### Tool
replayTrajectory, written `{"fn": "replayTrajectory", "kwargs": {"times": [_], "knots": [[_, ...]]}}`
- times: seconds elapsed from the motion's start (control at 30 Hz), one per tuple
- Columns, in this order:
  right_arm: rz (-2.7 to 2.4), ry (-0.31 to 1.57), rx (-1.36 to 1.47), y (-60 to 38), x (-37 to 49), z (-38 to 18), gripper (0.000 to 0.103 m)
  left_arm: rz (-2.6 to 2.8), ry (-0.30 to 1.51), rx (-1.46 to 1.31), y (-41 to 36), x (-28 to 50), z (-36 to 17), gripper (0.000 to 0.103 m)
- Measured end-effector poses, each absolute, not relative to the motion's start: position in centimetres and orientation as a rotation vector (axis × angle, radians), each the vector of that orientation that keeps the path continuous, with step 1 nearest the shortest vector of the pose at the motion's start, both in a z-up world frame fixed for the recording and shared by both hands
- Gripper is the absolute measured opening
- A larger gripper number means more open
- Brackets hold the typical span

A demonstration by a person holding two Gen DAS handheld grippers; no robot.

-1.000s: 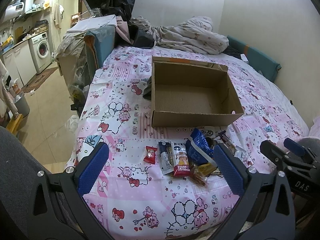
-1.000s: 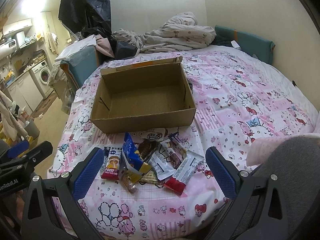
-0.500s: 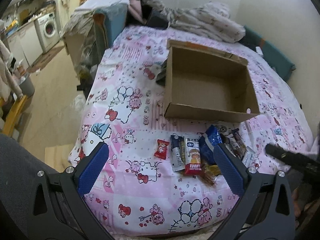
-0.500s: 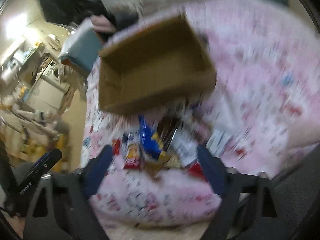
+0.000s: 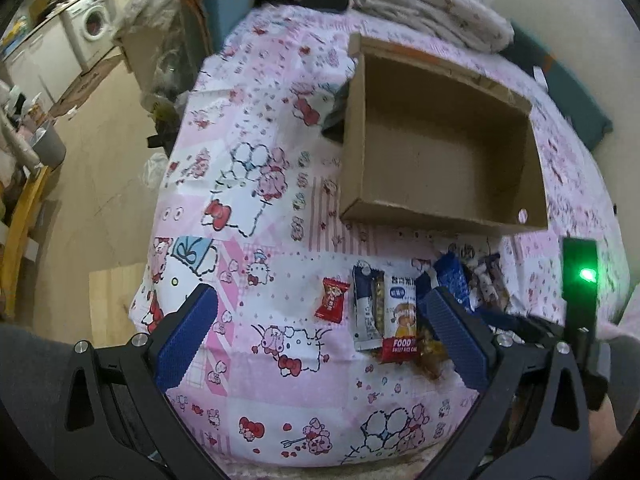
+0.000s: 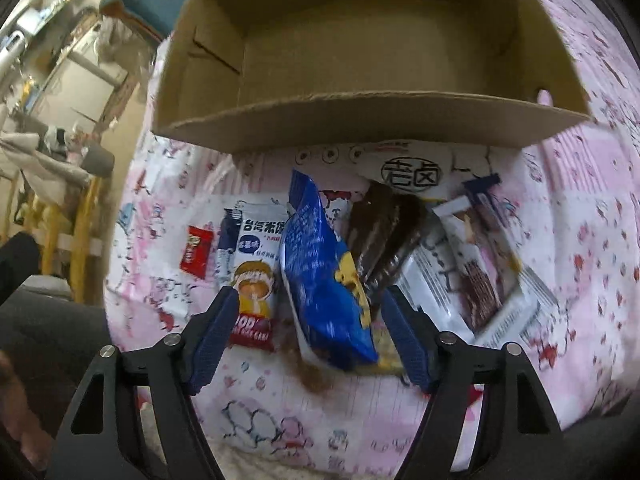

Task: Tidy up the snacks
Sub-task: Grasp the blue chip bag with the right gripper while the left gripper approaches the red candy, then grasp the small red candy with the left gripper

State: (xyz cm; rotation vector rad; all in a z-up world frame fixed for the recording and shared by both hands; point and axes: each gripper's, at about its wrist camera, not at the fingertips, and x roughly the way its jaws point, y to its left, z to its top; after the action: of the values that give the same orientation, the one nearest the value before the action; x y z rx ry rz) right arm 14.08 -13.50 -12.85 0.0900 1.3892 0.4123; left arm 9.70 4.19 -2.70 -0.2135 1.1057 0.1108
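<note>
Straddling the blue snack bag (image 6: 326,276) — right gripper (image 6: 308,332) agape.

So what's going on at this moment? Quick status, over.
Both grippers open, empty. Right gripper straddles blue snack bag in the pile. Cardboard box empty behind. Left gripper hovers nearby; nothing blocking.

Both grippers, left (image 5: 320,332) and right (image 6: 306,338), have black frames, silver screws, blue textured pads.
</note>
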Motion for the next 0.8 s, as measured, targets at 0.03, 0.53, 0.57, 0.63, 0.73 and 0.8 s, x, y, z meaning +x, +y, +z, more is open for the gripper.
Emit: {"fn": "replayTrajectory", "kwargs": {"times": [0.03, 0.53, 0.57, 0.63, 0.73, 0.8], "knots": [[0.412, 1.399, 0.077, -13.3, 14.3, -13.5, 0.064, 0.104, 1.118, -0.199, 4.1, 10.0, -2.8, 0.103], [0.522, 1.3, 0.212, -18.2, 14.2, -7.2, 0.026, 0.079, 1.275, -0.185, 5.0, 14.0, -6.2, 0.084], [0.529, 1.282, 0.237, -18.8, 14.2, -6.5, 0.026, 0.078, 1.287, -0.186, 5.0, 14.2, -6.6, 0.08], [0.53, 1.25, 0.273, -20.1, 14.0, -5.7, 0.026, 0.074, 1.322, -0.198, 5.1, 14.5, -7.7, 0.073], [0.504, 1.245, 0.301, -21.7, 14.1, -5.8, 0.026, 0.05, 1.397, -0.198, 4.7, 15.1, -10.1, 0.049], [0.478, 1.248, 0.323, -22.3, 14.3, -6.4, 0.026, 0.043, 1.43, -0.196, 4.3, 15.5, -11.3, 0.041]]}}
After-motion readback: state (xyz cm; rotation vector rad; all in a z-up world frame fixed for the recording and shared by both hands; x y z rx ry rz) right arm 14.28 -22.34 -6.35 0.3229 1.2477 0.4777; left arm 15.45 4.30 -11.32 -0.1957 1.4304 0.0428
